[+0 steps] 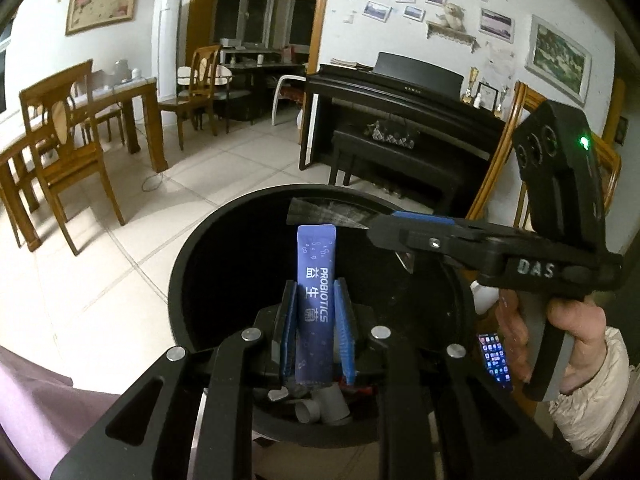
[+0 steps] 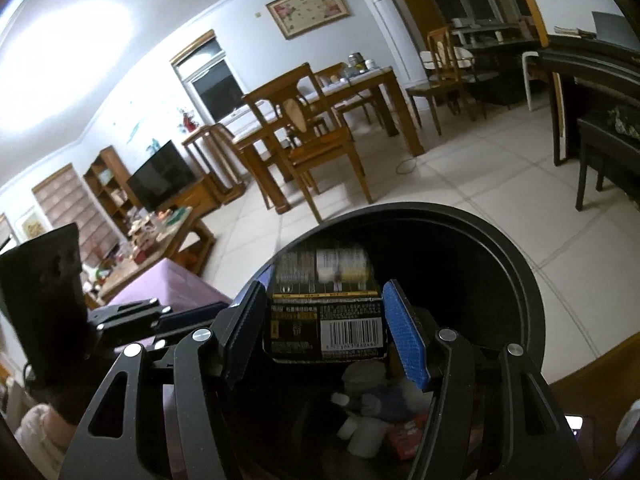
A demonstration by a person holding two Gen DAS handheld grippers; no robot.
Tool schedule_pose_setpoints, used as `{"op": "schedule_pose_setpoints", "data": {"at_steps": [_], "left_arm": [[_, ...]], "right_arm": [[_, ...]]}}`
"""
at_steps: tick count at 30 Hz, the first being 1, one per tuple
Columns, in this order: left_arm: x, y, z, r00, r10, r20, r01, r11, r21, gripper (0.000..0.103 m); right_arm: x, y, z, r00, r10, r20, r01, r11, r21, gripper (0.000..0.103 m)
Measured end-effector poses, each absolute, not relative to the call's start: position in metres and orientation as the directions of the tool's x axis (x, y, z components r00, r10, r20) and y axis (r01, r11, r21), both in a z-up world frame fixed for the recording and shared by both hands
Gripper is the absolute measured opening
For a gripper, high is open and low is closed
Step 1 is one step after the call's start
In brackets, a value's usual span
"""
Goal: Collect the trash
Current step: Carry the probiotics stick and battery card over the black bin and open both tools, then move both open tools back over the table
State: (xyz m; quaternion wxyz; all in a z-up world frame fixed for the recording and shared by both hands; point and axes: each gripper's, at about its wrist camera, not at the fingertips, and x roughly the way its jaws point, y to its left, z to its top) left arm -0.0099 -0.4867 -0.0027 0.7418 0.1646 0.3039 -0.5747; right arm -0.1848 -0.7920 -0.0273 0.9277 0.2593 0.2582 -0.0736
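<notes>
A round black trash bin (image 1: 192, 256) sits below both grippers, with paper scraps and wrappers (image 2: 372, 412) at its bottom. My left gripper (image 1: 314, 304) is shut on a blue probiotics sachet (image 1: 315, 292), held upright over the bin's opening. My right gripper (image 2: 326, 312) is shut on a black battery package with a barcode (image 2: 328, 320), also over the bin (image 2: 528, 280). In the left wrist view the right gripper (image 1: 384, 228) reaches in from the right, and the package shows as a clear plastic sheet (image 1: 324, 212).
A phone (image 1: 496, 360) with a lit screen lies right of the bin. A purple cloth (image 2: 168, 284) lies to the left. A wooden table and chairs (image 1: 68, 128), a black piano with bench (image 1: 400, 120) and a cluttered coffee table (image 2: 160, 232) stand on the tiled floor.
</notes>
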Motion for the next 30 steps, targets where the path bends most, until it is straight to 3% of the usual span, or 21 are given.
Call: {"op": "schedule_pose_setpoints", "data": {"at_steps": [1,2,3,4,5,11,22,27,30], "left_arm": [[-0.012,-0.488,-0.003,0.156,-0.749,-0.644,0.955,0.281,-0.096,0.029],[-0.015,-0.487,-0.003,0.16,-0.744,-0.648,0.957,0.277,-0.081,0.04],[-0.018,-0.486,-0.002,0.172,-0.746,-0.644,0.958,0.279,-0.068,0.071],[-0.02,-0.485,-0.001,0.185,-0.752,-0.632,0.957,0.285,-0.059,0.095],[-0.024,-0.48,0.003,0.207,-0.77,-0.603,0.955,0.293,-0.046,0.098],[-0.031,-0.468,0.015,0.257,-0.763,-0.594,0.949,0.315,0.007,0.098],[-0.028,-0.394,0.041,0.34,-0.785,-0.517,0.917,0.4,-0.005,0.098],[-0.013,-0.33,0.044,0.451,-0.737,-0.504,0.847,0.532,-0.021,0.098],[0.003,-0.28,0.043,0.575,-0.641,-0.508,0.739,0.674,-0.014,0.098]], "right_arm": [[-0.185,-0.792,-0.028,0.856,-0.001,-0.517,0.271,0.852,0.448,0.065],[-0.186,-0.792,-0.029,0.859,0.0,-0.512,0.272,0.847,0.457,0.076],[-0.189,-0.793,-0.029,0.865,0.002,-0.502,0.268,0.843,0.466,0.08],[-0.191,-0.793,-0.029,0.871,0.003,-0.491,0.263,0.841,0.472,0.082],[-0.191,-0.791,-0.028,0.871,0.004,-0.491,0.26,0.845,0.468,0.082],[-0.186,-0.777,-0.019,0.877,0.012,-0.481,0.246,0.847,0.47,0.083],[-0.154,-0.717,0.006,0.88,0.078,-0.469,0.16,0.88,0.446,0.083],[-0.113,-0.65,0.018,0.87,0.171,-0.462,0.052,0.9,0.432,0.091],[-0.082,-0.597,0.024,0.847,0.252,-0.467,-0.034,0.904,0.426,0.096]]}}
